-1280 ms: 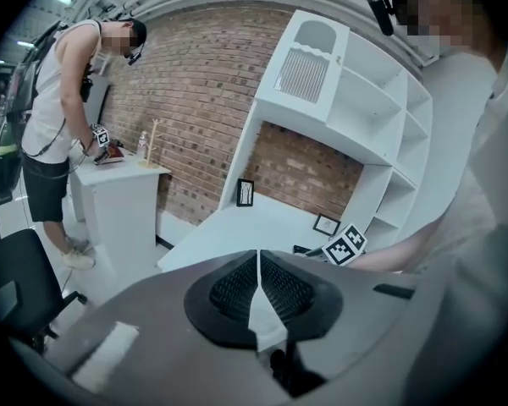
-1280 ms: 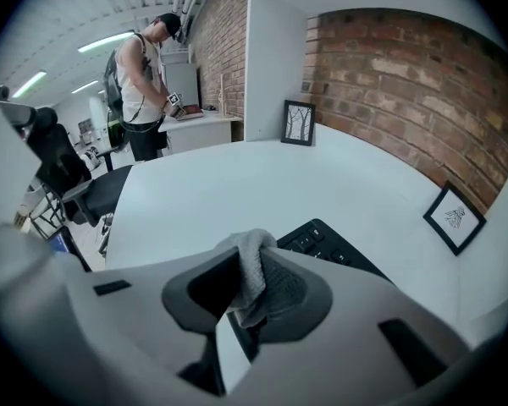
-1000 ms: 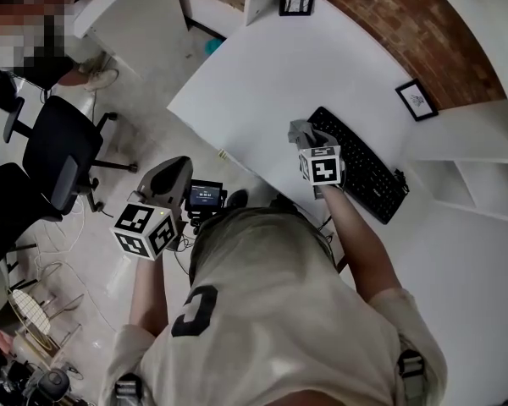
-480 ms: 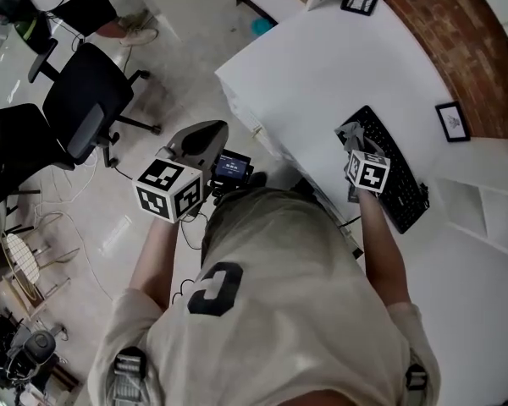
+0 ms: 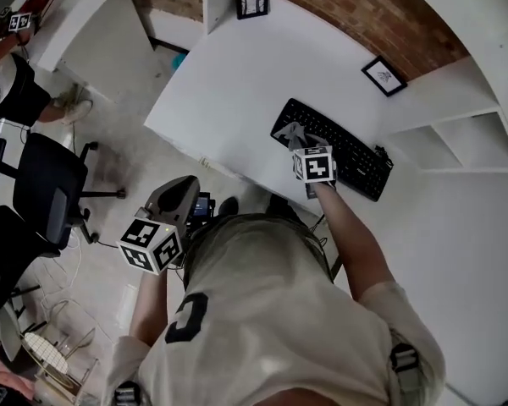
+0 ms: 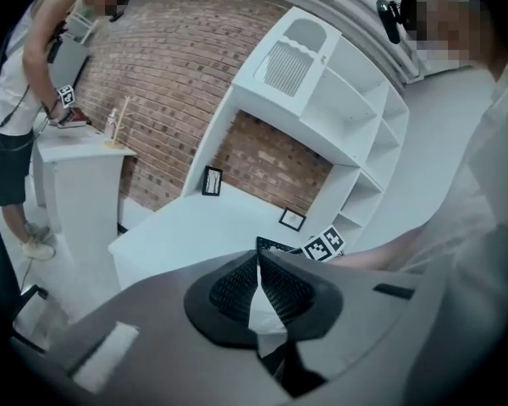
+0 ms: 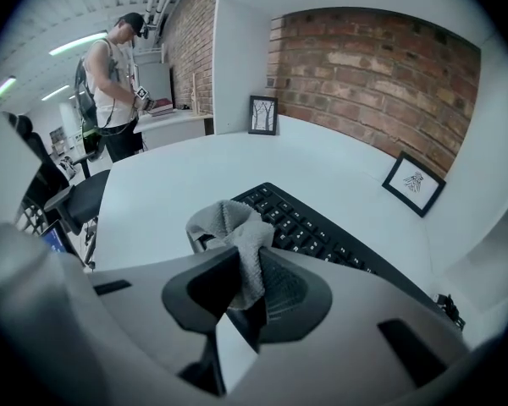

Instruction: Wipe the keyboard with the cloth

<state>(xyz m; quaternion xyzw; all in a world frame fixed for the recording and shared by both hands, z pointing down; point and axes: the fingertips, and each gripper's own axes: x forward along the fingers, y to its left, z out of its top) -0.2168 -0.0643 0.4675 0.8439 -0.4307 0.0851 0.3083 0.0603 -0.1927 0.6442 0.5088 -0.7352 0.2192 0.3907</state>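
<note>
Hardly shifted since the earlier frame, the right gripper [image 5: 300, 140] is held over the left end of the keyboard [image 5: 347, 155], its jaws clamped on the grey cloth [image 7: 235, 233]. The left gripper [image 6: 258, 269] is kept off the desk, jaws together and empty. Most keys, to the right, are judged still unwiped.

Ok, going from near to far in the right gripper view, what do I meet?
First the crumpled grey cloth pinched by the right gripper → black keyboard → small black-framed picture leaning at the wall → red brick wall.
</note>
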